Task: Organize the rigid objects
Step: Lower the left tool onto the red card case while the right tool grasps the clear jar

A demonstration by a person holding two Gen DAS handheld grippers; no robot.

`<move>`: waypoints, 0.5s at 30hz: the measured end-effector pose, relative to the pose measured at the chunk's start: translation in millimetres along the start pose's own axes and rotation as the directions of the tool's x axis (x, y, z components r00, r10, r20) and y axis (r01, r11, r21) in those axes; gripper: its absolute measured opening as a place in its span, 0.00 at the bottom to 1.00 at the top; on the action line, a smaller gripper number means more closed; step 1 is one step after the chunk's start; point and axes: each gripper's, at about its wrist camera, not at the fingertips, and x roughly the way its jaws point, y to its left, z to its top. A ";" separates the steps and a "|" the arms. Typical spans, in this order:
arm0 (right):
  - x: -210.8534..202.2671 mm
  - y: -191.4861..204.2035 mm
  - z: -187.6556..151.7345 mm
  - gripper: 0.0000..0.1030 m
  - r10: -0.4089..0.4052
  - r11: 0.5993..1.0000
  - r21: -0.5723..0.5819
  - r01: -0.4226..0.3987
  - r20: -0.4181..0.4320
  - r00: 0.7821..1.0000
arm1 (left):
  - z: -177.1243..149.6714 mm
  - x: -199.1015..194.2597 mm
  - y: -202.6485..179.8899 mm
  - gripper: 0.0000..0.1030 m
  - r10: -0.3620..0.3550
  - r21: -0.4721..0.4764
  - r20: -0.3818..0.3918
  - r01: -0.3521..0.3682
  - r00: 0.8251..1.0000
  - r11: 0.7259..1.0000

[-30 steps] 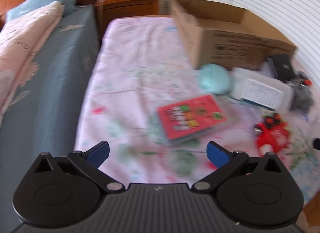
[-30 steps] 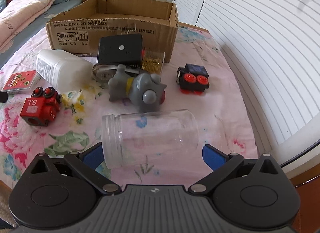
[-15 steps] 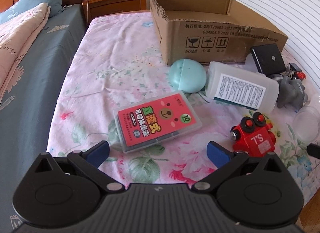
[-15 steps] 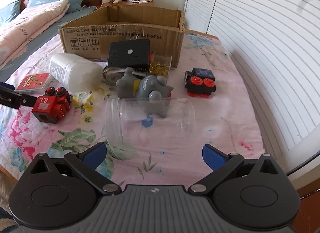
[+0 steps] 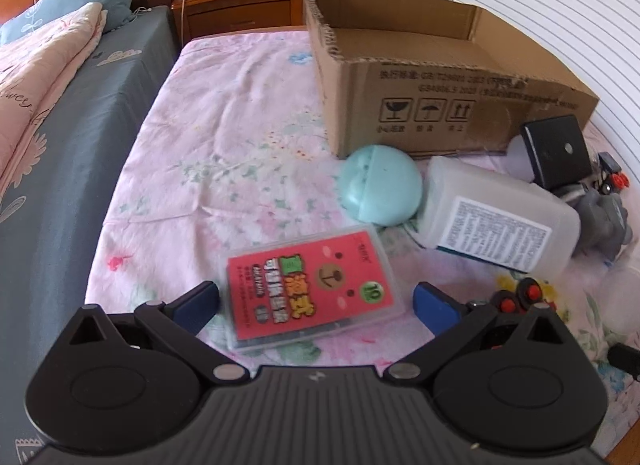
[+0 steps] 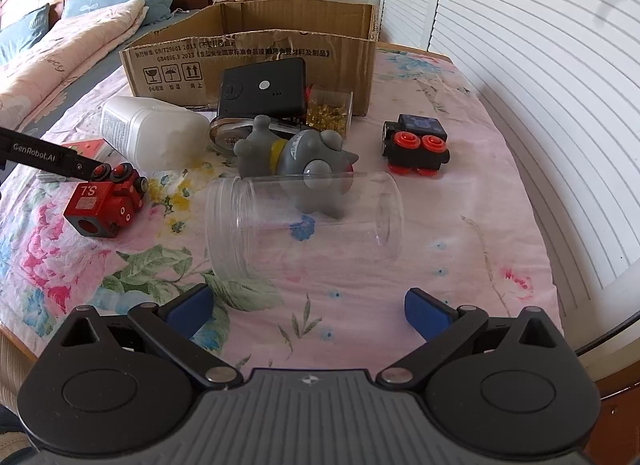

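My left gripper (image 5: 316, 305) is open, its blue pads on either side of a flat clear case with a red label (image 5: 310, 289) lying on the floral sheet. Beyond it sit a mint-green ball (image 5: 380, 189) and a white plastic bottle (image 5: 496, 217) on its side. My right gripper (image 6: 310, 309) is open just short of a clear jar (image 6: 304, 225) lying on its side. Around the jar are a red toy train (image 6: 106, 201), a grey toy figure (image 6: 296, 161) and a black toy train (image 6: 416, 145). An open cardboard box (image 6: 256, 61) stands behind.
A black box-shaped device (image 6: 264, 91) and a small container of gold pieces (image 6: 330, 111) lean near the cardboard box. A bed with a pink quilt (image 5: 36, 77) lies to the left, a wooden nightstand (image 5: 240, 5) behind. White slatted doors (image 6: 540, 65) close the right side.
My left gripper swung right and moved down over the red-labelled case, which now lies between its pads. My right gripper backed away slightly from the jar, and the left gripper's finger entered its view.
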 end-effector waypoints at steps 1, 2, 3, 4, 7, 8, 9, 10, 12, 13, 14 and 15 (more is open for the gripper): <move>0.1 0.0 0.2 1.00 0.001 1.000 -0.003 -0.001 0.000 1.000 | -2.2 -1.1 3.6 1.00 0.002 -0.005 0.005 -0.002 1.000 1.000; 0.1 0.0 0.4 1.00 0.003 1.000 -0.007 -0.003 0.000 1.000 | -4.8 -2.4 7.5 1.00 0.004 -0.003 0.012 -0.004 1.000 1.000; 0.2 0.1 0.7 1.00 0.005 1.000 -0.010 -0.005 0.000 1.000 | -7.1 -3.8 11.2 1.00 0.005 -0.007 0.018 -0.005 1.000 1.000; 0.6 0.0 1.1 1.00 0.008 1.000 -0.014 -0.008 0.001 1.000 | -8.9 -5.0 14.1 1.00 0.009 -0.013 0.022 -0.008 1.000 1.000; 1.8 0.1 3.7 1.00 0.022 1.000 -0.017 -0.022 -0.001 1.000 | -8.2 -5.5 13.7 0.99 0.012 -0.014 0.019 -0.012 1.000 1.000; 2.1 0.0 5.4 1.00 0.030 0.999 -0.016 -0.030 0.000 1.000 | -6.4 -4.5 11.7 0.99 0.010 -0.009 0.019 -0.010 1.000 1.000; 2.2 0.0 7.4 1.00 0.036 0.999 -0.014 -0.036 0.003 0.999 | -4.4 -3.1 9.4 0.99 0.008 -0.002 0.022 -0.007 1.000 1.000; 2.0 0.1 9.7 1.00 0.040 0.999 -0.014 -0.040 0.006 0.999 | -2.8 -1.9 7.4 0.99 0.005 0.007 0.026 -0.005 1.000 1.000; 1.6 0.7 14.9 1.00 0.035 0.999 -0.020 -0.035 0.014 0.999 | 0.2 -0.2 3.9 0.99 0.002 0.029 0.034 -0.003 0.999 1.000; 1.6 1.0 17.4 1.00 0.034 0.999 -0.022 -0.033 0.016 0.999 | 1.4 0.5 2.6 0.99 0.003 0.037 0.037 -0.004 0.999 0.999; 1.8 1.1 20.6 1.00 0.034 0.999 -0.023 -0.034 0.017 0.999 | 2.4 1.2 2.2 0.99 0.003 0.039 0.037 -0.004 0.999 0.999; 2.1 1.6 23.7 1.00 0.034 0.999 -0.022 -0.033 0.019 0.999 | 3.2 1.8 2.6 0.99 0.001 0.034 0.035 -0.003 0.999 0.999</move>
